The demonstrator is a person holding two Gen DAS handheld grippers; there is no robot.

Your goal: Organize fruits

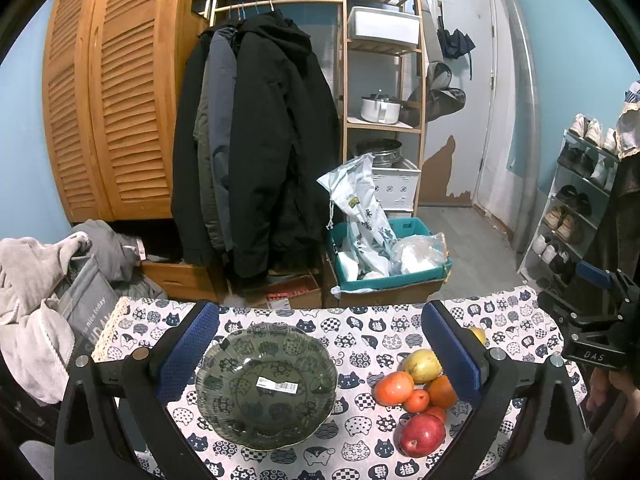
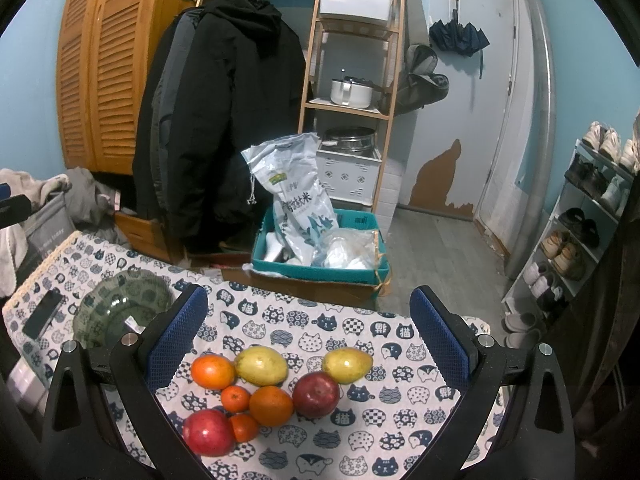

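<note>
A dark green glass bowl with a barcode sticker stands empty on the cat-print tablecloth; it also shows at the left in the right wrist view. Several fruits lie in a cluster to its right: two yellow mangoes, two red apples, oranges and small tangerines. My left gripper is open above the bowl, which sits between its blue pads. My right gripper is open and empty above the fruit cluster. The right gripper's body shows in the left wrist view.
A black phone lies on the table left of the bowl. Beyond the table's far edge stand a teal box with a rice bag, hanging coats, a wooden shelf and a shoe rack.
</note>
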